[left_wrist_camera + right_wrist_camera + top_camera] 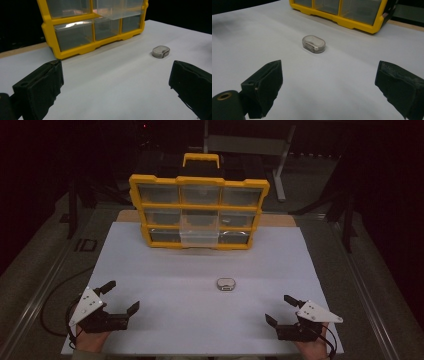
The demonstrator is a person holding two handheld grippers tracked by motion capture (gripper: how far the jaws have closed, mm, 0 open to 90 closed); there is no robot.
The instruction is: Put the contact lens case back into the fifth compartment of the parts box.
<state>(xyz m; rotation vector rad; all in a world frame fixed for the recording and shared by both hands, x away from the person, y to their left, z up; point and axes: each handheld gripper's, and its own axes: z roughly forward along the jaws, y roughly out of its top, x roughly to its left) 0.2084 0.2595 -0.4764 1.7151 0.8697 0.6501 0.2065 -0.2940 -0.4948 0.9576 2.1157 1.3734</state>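
Both grippers, left (120, 296) and right (281, 309), sit wide open and empty, flanking the small case (226, 284) at 12 o'clock, ready to grab it for the open drawer (199, 237)

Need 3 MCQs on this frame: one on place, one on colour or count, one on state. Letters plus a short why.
1. Where does the small grey oval case lie?
A. On the white table, between the grippers and the organizer
B. Inside a drawer
C. Between the left gripper's jaws

2. What colour is the frame of the drawer organizer?
A. Red
B. Yellow
C. Blue

3. How does the right gripper stand?
A. Shut on the case
B. Shut on nothing
C. Open, holding nothing

Answers:
1 A: the high view shows it alone on the bare surface, in front of the organizer.
2 B: its yellow frame surrounds clear drawers.
3 C: in the right gripper view its jaws stand wide apart, the case lying beyond them.
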